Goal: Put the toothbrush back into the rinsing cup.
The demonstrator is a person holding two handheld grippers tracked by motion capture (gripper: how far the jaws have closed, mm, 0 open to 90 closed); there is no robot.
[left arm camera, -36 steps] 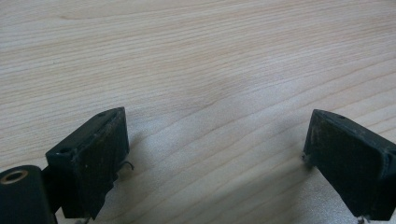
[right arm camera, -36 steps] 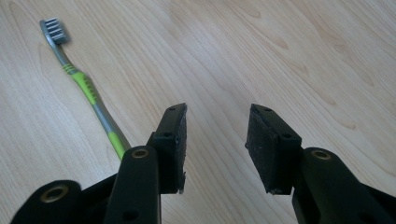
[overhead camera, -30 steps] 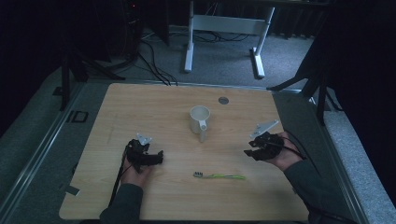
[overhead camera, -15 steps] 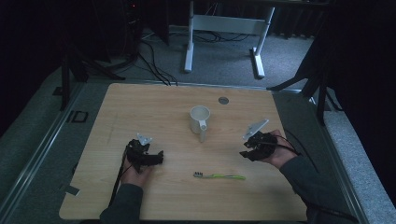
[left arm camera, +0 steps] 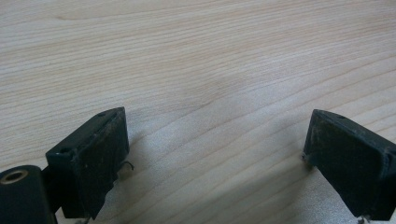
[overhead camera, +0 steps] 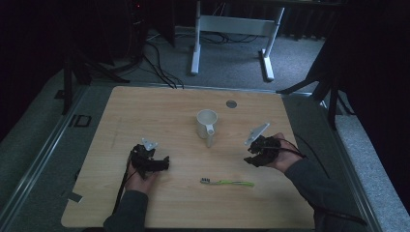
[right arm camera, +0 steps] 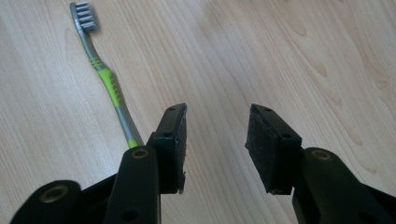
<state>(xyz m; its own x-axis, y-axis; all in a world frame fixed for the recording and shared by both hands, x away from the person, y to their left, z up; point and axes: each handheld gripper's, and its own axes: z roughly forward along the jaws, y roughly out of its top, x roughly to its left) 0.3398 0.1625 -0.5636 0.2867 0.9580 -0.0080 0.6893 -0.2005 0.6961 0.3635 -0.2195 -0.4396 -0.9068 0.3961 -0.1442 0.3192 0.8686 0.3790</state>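
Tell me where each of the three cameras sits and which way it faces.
High view: above the person's side, looking forward and down on the table, with the mug, toothbrush, both forearms and the left gripper and right gripper.
Left gripper view: rides the left gripper, looking along its open jaws at bare wood.
Right gripper view: rides the right gripper, jaws open, facing the toothbrush off to one side.
Shared: the toothbrush appears in the high and right gripper views.

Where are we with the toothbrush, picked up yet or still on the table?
Nothing done yet: the toothbrush lies flat on the table, and the mug stands empty-looking beside it. In hand: the right tool, open, nears the handle. Gripping and lifting remain. The left tool rests open.
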